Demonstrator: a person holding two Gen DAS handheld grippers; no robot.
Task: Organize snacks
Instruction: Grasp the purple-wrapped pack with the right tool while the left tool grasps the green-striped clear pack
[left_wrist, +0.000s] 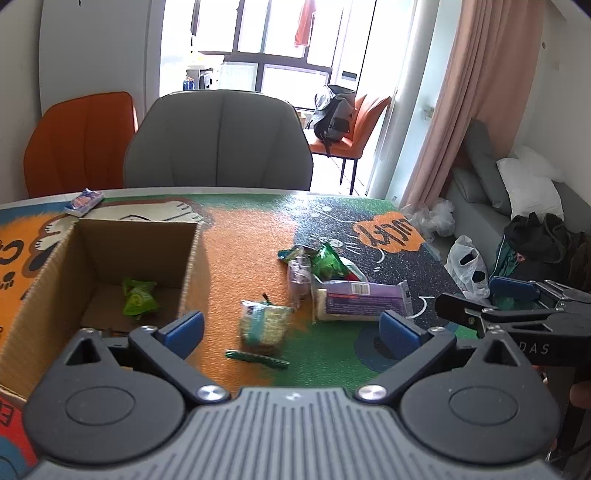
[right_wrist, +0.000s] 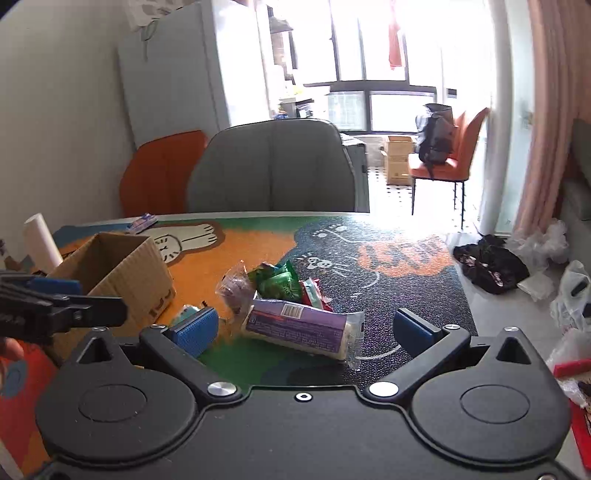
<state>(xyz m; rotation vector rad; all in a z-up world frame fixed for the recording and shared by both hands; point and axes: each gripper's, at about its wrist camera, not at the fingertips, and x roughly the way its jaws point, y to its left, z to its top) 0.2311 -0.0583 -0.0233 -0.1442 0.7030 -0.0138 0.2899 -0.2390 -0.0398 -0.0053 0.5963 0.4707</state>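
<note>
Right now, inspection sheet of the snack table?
Surface: table under a cartoon mat.
Job's things: cardboard box open, one green packet inside; purple packet, green packets, small snacks loose on the mat.
Clutter: wrapped item at far edge.
Grippers: left gripper open, empty; right gripper open, empty.
Cables: nothing seen.
Surroundings: grey chair, orange chair, backpack, bags on floor.

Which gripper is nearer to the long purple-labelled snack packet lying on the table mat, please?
Right. The right gripper faces the long purple-labelled snack packet with the packet lying between its open fingers; the left gripper is further left, by the open brown cardboard box.
</note>
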